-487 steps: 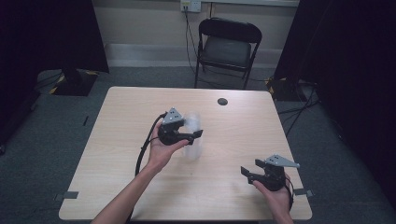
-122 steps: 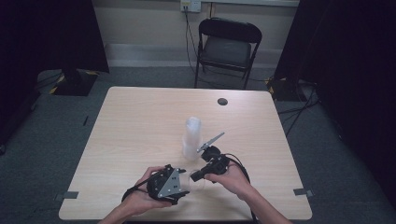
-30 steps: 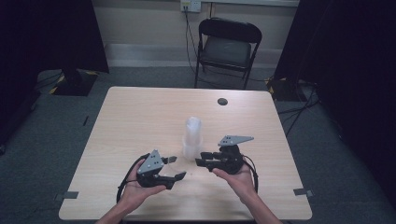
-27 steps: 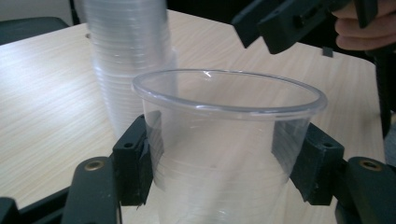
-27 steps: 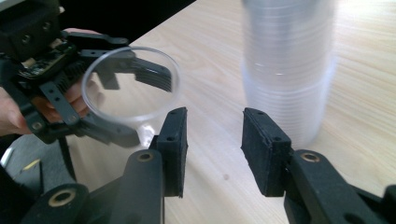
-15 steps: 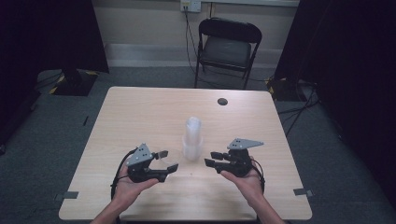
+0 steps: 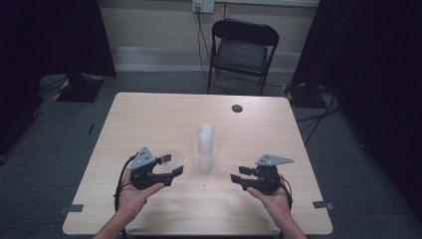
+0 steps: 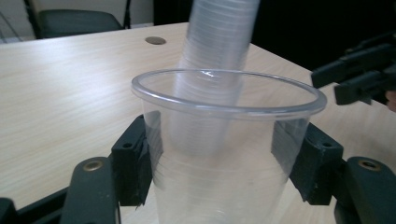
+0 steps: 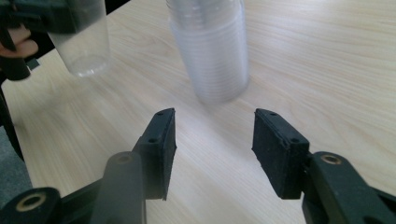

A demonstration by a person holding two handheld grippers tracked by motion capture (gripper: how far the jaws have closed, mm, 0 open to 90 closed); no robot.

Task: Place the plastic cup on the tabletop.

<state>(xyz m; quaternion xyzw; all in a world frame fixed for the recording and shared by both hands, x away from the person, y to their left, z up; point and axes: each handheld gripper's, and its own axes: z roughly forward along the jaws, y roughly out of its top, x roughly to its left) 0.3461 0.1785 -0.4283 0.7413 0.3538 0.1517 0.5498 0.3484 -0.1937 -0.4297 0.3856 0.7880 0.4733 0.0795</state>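
A tall stack of clear plastic cups (image 7: 205, 147) stands upright in the middle of the wooden table (image 7: 149, 119). To its left, just above the table, my left gripper (image 7: 171, 167) is shut on a single clear cup (image 7: 175, 159). In the left gripper view the pads (image 8: 133, 163) press on both sides of this cup (image 8: 224, 140), and the stack (image 8: 219, 46) rises behind it. My right gripper (image 7: 238, 175) is to the right of the stack, apart from it. Its jaws have just been opening, and in the right gripper view the right gripper (image 9: 212, 140) has nothing between them, with the stack (image 9: 215, 51) ahead.
A small black round disc (image 7: 237, 108) lies near the table's far edge. A black folding chair (image 7: 241, 50) stands behind the table. The right gripper (image 8: 359, 74) shows at the right edge of the left gripper view.
Both hands have drawn apart from the stack: the left gripper went left with the single cup, and the right gripper moved right and nearer the person with its jaws wider.
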